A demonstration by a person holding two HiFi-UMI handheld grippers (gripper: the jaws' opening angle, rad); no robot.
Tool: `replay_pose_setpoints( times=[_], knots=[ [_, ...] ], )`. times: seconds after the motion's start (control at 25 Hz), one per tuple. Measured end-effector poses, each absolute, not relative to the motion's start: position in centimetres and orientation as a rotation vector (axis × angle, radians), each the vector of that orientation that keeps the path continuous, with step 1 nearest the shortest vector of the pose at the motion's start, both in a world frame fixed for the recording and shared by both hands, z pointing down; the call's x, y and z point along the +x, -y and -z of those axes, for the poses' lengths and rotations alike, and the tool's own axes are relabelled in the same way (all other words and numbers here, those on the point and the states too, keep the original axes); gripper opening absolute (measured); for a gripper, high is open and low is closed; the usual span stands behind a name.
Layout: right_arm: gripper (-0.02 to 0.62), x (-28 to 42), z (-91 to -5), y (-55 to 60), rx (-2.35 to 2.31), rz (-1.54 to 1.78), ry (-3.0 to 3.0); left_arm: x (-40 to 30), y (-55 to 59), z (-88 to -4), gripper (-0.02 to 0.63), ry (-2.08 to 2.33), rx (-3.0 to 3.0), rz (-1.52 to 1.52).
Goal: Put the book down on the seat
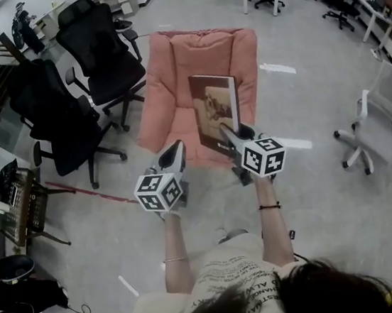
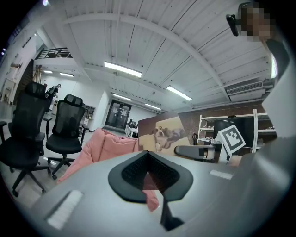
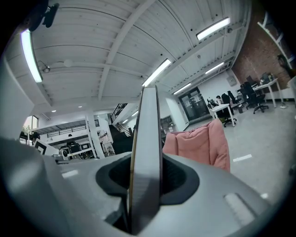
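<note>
The grey office floor (image 1: 315, 194) stretched beyond my fingers, with black office chairs (image 1: 100, 54) off to their left and a white chair (image 1: 384, 117) to their right. My right gripper (image 1: 227, 131) pinched the lower edge of the book (image 1: 215, 107). The book stood upright, its dog-picture cover turned toward my left gripper (image 1: 177, 149). It hung over the front of the pink seat (image 1: 172, 84), just ahead of the fingers; I couldn't tell whether they touched. My left fingers were pressed together on nothing, just beside the book.

A black office chair (image 1: 100, 52) — white chair (image 1: 391, 99) well apart.
</note>
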State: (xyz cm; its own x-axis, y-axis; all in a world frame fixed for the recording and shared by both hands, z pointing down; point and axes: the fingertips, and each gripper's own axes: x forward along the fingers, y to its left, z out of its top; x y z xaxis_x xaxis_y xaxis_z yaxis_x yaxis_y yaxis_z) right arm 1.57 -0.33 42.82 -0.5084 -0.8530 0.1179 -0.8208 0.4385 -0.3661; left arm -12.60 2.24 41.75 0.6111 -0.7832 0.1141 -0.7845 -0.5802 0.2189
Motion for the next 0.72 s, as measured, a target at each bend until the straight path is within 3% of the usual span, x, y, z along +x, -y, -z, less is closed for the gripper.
replay_pose_setpoints(
  times=[0.72],
  knots=[
    [0.146, 0.6, -44.3, 10.0, -1.495, 0.681, -2.641, -13.0, 7.3, -42.8, -0.006, 1.287, 2.526, 0.006]
  ],
)
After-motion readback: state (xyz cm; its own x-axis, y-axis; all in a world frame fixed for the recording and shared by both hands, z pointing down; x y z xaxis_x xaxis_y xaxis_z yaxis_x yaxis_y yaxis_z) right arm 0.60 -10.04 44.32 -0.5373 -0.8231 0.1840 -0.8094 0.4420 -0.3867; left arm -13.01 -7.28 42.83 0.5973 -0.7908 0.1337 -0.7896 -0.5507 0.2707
